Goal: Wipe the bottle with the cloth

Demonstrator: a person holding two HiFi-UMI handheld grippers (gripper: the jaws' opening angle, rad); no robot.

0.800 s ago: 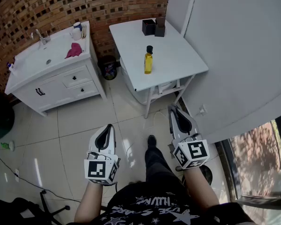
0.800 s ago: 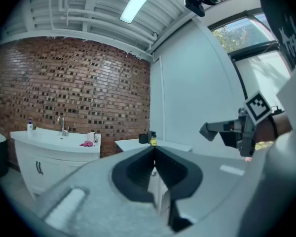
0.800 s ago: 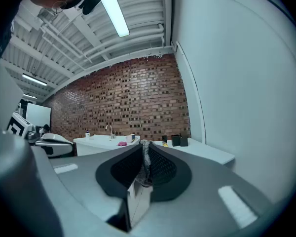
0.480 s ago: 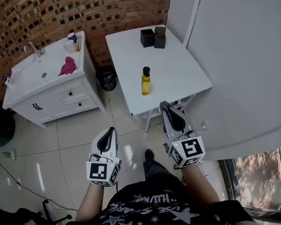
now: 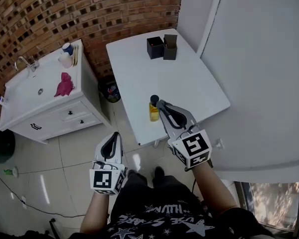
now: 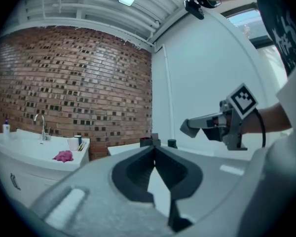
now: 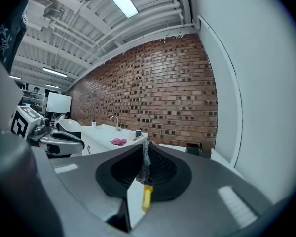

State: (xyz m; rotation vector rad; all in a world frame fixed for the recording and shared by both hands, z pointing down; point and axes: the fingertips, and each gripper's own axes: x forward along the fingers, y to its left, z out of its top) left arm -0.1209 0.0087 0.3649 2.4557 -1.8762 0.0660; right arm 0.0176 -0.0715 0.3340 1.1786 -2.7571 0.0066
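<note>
The left gripper [image 6: 154, 148] has its jaws pressed together on nothing, out over the floor tiles [image 5: 65, 153]. The right gripper [image 7: 145, 146] is likewise closed and empty, its tip just beside the yellow bottle [image 5: 154, 111] near the white table's [image 5: 199, 83] front edge. The pink cloth [image 5: 64, 85] lies on the vanity [image 5: 25, 103], well apart. The shirt's [image 5: 154, 220] lettering is unreadable. Only the right gripper view shows a bright screen [image 7: 58, 103].
</note>
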